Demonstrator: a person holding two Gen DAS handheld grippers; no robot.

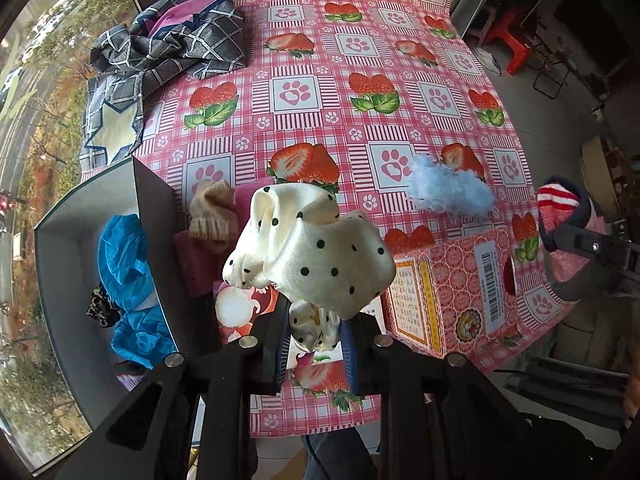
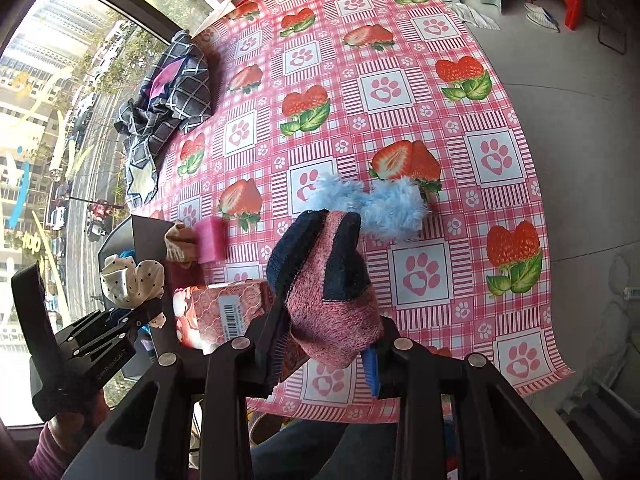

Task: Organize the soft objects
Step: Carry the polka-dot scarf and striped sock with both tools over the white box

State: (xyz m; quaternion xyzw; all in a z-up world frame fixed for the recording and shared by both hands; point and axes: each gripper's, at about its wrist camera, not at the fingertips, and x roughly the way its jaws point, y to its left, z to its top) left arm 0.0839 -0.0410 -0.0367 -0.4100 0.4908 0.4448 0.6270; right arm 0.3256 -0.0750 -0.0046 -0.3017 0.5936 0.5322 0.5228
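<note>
I have both hands loaded. My left hand-held gripper [image 1: 314,344] is closed on the polka-dot cloth [image 1: 308,256], pinching its lower bunch between the pads while the bulk balloons up and forward over the fingertips. My right hand-held gripper [image 2: 320,344] is closed on the pink and navy sock [image 2: 324,280], which stands up out of the jaws with its toe pointing away from me.

As I read it, the step is dropping these into the grey box [image 1: 72,264] at the left edge of the surface [image 1: 360,80], where a blue cloth [image 1: 124,256] and something leopard-patterned already lie. To do it well, I would swing the left hand-held gripper leftward over the box's tall near wall first, keeping the cloth lifted so its loose flap clears the rim, and only open once the bunch hangs inside the walls. A soft thing like this may cling to the pads, so a wide opening should help.

The polka-dot cloth sits just right of that box, above the beige knit piece [image 1: 212,212] and the pink towel [image 1: 188,256]. The sock is well apart from the box, above the patterned carton [image 2: 224,312]. The fluffy blue item [image 2: 372,208] lies on the surface just beyond the sock, not yet picked up.
</note>
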